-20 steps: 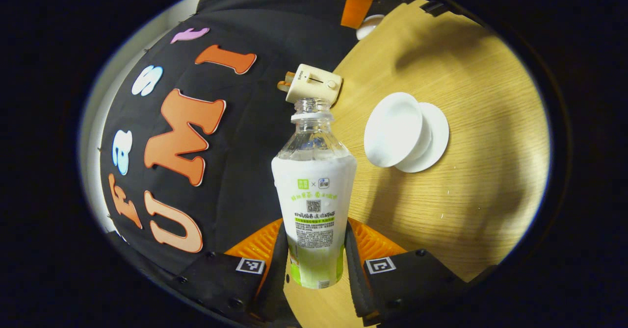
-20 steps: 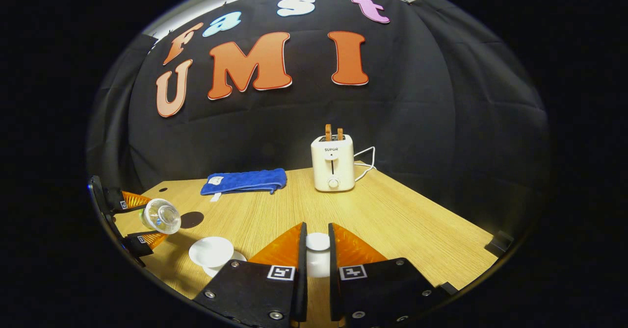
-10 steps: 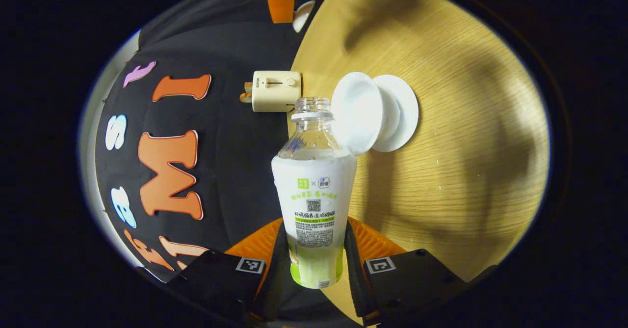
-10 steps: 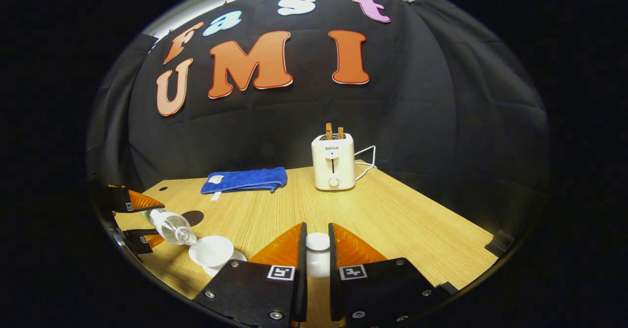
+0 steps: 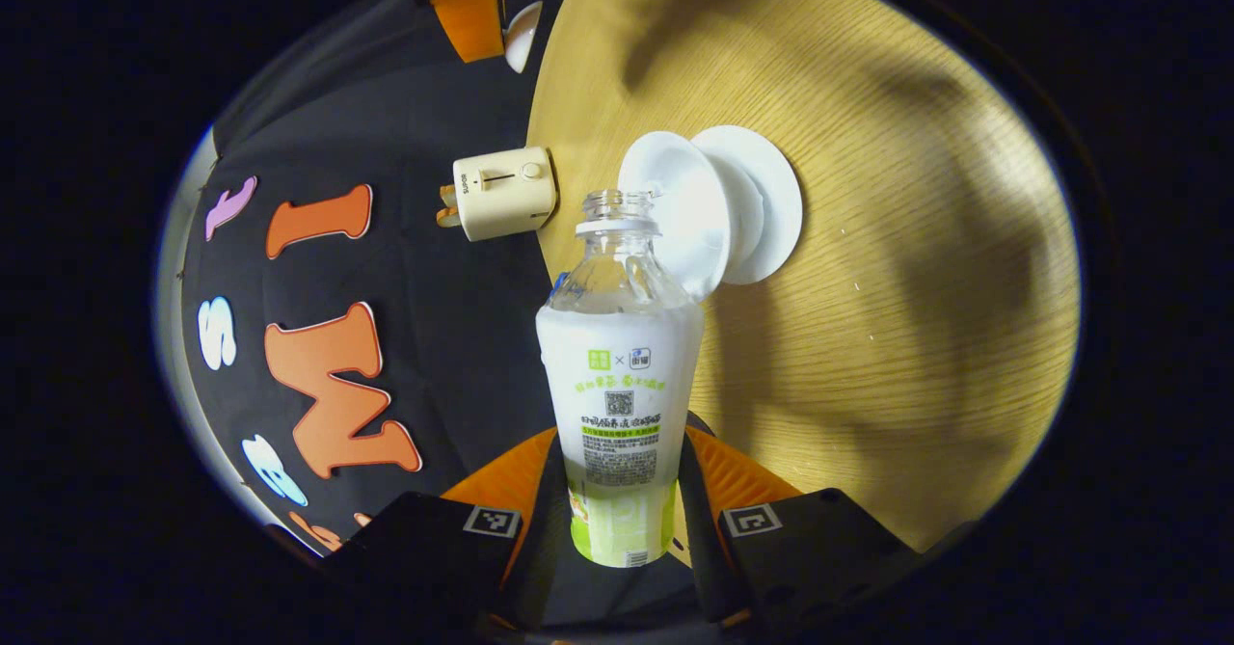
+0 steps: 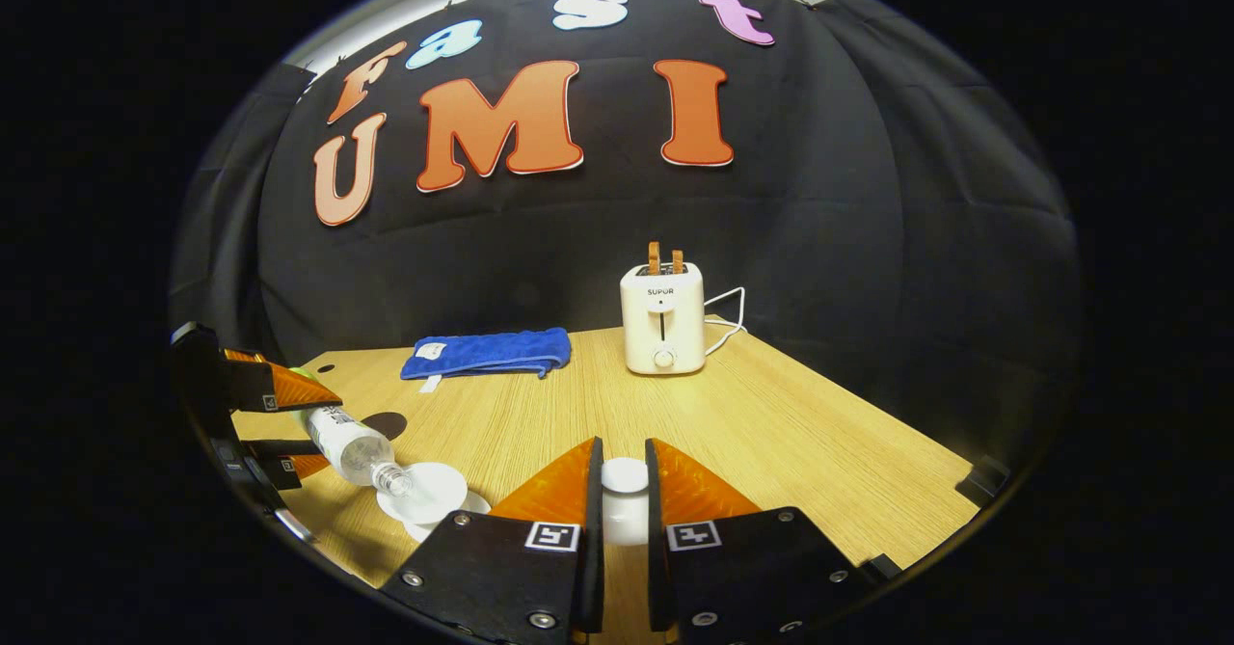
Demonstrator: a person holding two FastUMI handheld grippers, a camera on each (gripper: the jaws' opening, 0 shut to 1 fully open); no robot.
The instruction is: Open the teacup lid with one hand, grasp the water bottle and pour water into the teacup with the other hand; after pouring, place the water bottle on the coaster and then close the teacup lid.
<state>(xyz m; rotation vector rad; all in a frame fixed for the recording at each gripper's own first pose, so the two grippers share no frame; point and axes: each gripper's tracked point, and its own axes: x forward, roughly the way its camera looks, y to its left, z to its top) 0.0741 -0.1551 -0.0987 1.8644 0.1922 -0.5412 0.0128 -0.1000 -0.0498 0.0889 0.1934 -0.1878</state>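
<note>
My left gripper (image 5: 622,491) is clamped on the water bottle (image 5: 619,404), both fingers pressing its labelled lower body, and since a second ago I have tipped it much further: then its open neck pointed off toward the toaster, now it lies nearly level with the mouth right at the rim of the teacup (image 5: 675,213). In the right gripper view the bottle (image 6: 352,444) slants down from the left gripper (image 6: 280,423) at the near left of the table, its neck over the cup (image 6: 431,487), where a second ago the mouth faced the camera and hung clear of the cup. The bottle is clear ribbed plastic at the shoulder and neck, wrapped below in a white sleeve fading to green at the base, uncapped. The teacup is smooth white ware, a wide round bowl on a flat round saucer (image 5: 771,201), standing open. My right gripper (image 6: 622,496) grips the teacup lid (image 6: 625,498) by its round white knob between both fingers, unchanged over the last second, held above the near middle of the table. The table (image 6: 791,443) is pale wood with fine straight grain. A dark round coaster (image 6: 386,424) lies just behind the bottle. Farther back lie a quilted blue cloth (image 6: 482,352) and a cream boxy toaster (image 6: 661,317) with its white cord.
</note>
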